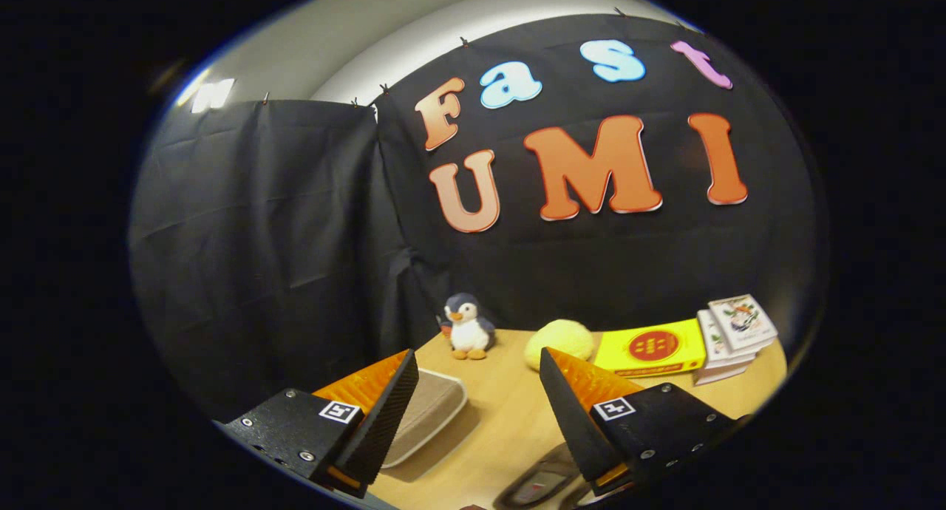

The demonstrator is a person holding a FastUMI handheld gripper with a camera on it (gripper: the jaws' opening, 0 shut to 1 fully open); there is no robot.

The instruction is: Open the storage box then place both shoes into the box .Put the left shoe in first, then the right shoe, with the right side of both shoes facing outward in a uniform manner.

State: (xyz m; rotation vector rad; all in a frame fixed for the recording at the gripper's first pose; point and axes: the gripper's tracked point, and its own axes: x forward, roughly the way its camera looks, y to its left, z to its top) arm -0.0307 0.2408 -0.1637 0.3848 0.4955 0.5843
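Gripper view: gripper (479, 362) spread wide, nothing between the two fingers, raised above a wooden table (510, 414). Storage box (429, 410) just ahead of the left finger, pale lid on, partly hidden behind that finger. Shoe (539, 482) low beside the right finger, only a dark sliver visible; which shoe, cannot tell. Beyond the fingers, by the black cloth wall: toy penguin (467, 327), yellow plush ball (559, 341), yellow box (650, 347), stack of small books (735, 336)
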